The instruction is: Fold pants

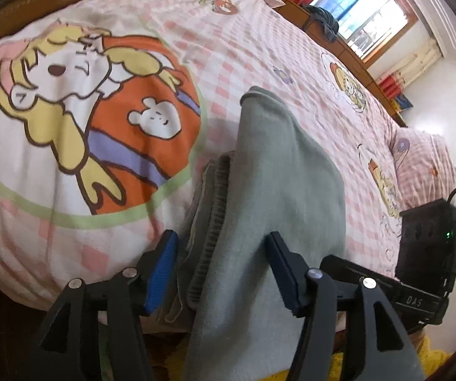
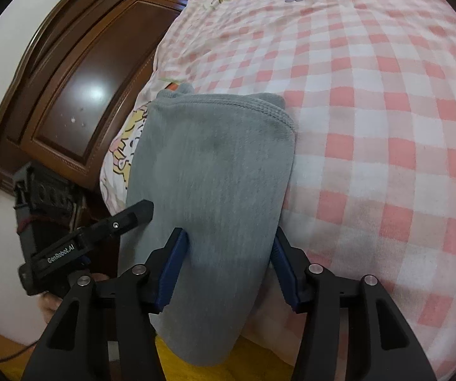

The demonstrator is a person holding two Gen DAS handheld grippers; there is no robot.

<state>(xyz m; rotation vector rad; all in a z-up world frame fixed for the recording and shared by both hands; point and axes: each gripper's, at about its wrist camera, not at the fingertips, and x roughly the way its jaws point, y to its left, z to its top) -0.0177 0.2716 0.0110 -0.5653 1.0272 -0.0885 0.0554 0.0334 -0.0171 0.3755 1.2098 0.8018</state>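
- Left wrist view: the grey pants (image 1: 278, 165) lie folded at the bed (image 1: 259, 41) edge, hanging over it. The left tool (image 1: 220, 265) stands spread, its fingers either side of the cloth; whether they press it is hard to tell.
- Right wrist view: the right tool (image 2: 229, 263) is spread wide around the pants (image 2: 215, 171), not clenched. The left tool (image 2: 142, 211) shows beside them.

The left gripper (image 1: 221, 266) stood wide apart around grey pants (image 1: 269, 190) draped over the checked bedspread (image 1: 259, 47).
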